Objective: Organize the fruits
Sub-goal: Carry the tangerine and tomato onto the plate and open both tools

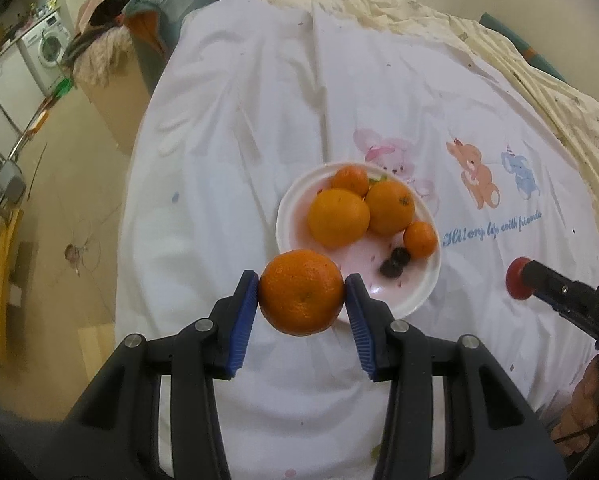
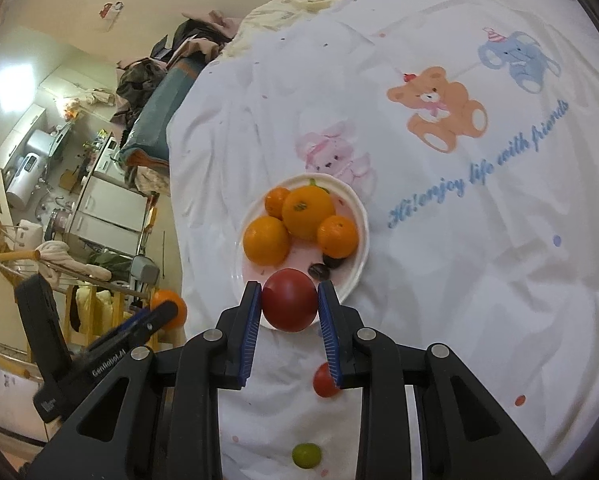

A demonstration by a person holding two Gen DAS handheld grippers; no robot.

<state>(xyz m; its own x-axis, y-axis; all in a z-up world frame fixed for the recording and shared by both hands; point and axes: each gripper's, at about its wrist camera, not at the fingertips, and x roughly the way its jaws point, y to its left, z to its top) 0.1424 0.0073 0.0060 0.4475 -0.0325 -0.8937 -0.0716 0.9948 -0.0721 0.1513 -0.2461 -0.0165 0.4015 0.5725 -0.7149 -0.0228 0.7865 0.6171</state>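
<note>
Jaws: left gripper (image 1: 301, 294) clamps orange (image 1: 301, 293), right gripper (image 2: 289, 306) clamps tomato (image 2: 290, 300); plate (image 1: 415, 296) holds four oranges.

This is a lived-in home, a bedroom open to a kitchen or laundry corner. A bed carries a white quilt (image 2: 439, 240) printed with a cartoon bear (image 2: 439, 108), rabbit and elephant, with a cream blanket (image 1: 519, 64) bunched at its far edge. Past it lie piled clothes (image 2: 167, 60), a washing machine (image 1: 47, 46), white cabinets (image 2: 107, 208) and a mop (image 2: 55, 254).
</note>
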